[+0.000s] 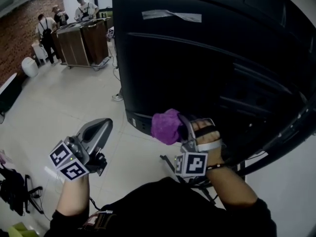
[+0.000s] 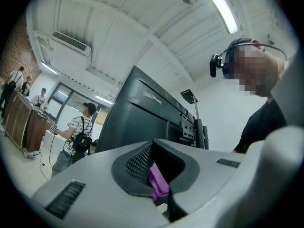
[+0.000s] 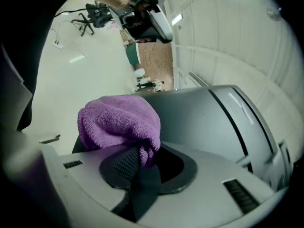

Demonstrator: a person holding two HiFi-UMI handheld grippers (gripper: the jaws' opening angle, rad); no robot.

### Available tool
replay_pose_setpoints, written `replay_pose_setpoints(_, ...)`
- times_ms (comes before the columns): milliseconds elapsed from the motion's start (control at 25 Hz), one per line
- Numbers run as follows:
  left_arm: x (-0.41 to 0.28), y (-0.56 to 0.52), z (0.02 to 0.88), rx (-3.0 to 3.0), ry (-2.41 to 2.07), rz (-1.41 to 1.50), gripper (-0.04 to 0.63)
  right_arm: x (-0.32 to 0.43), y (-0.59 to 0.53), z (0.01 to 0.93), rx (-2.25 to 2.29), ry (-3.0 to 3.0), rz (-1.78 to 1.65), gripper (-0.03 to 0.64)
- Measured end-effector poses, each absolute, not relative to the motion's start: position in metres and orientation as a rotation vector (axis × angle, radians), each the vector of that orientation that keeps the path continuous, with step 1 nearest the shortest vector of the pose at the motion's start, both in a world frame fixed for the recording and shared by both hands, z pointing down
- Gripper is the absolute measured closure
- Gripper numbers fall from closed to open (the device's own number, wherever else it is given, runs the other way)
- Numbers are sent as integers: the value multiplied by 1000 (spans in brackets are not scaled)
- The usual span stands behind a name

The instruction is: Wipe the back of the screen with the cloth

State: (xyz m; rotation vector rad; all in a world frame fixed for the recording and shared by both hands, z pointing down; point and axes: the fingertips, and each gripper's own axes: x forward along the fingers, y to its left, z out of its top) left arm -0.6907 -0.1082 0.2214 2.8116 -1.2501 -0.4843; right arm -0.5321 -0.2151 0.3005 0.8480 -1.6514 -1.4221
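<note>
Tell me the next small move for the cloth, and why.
Probably ease the right gripper forward until the purple cloth presses flat on the screen's back, then begin a stroke. The cloth is clamped in shut jaws, bunched by the screen's lower edge; contact isn't clear.

Purple cloth point(image 1: 167, 126), black screen point(image 1: 197, 58) – grey tape strip point(image 1: 172, 16), grey left gripper point(image 1: 104, 124), black-and-white square markers point(image 1: 69, 163), pale floor point(image 1: 64, 107), far-left brown counter point(image 1: 81, 43)

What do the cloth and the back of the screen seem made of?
The cloth: probably microfibre fabric, purple and matte; its fine looped pile shows in the right gripper view. The back of the screen: likely moulded plastic, black with a dull sheen, ridged and stepped; painted metal can't be ruled out.
</note>
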Motion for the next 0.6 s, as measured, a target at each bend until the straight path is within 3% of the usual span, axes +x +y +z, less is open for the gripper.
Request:
replay_pose_setpoints(280,-720,-86,226,2759,-1351,-499,601,-642,-228,337,649,-1655,-1531,523)
replay_pose_setpoints(600,-708,-86,234,2748,-1336,-499,601,-534,-248,375,665,-1568,-1354,523)
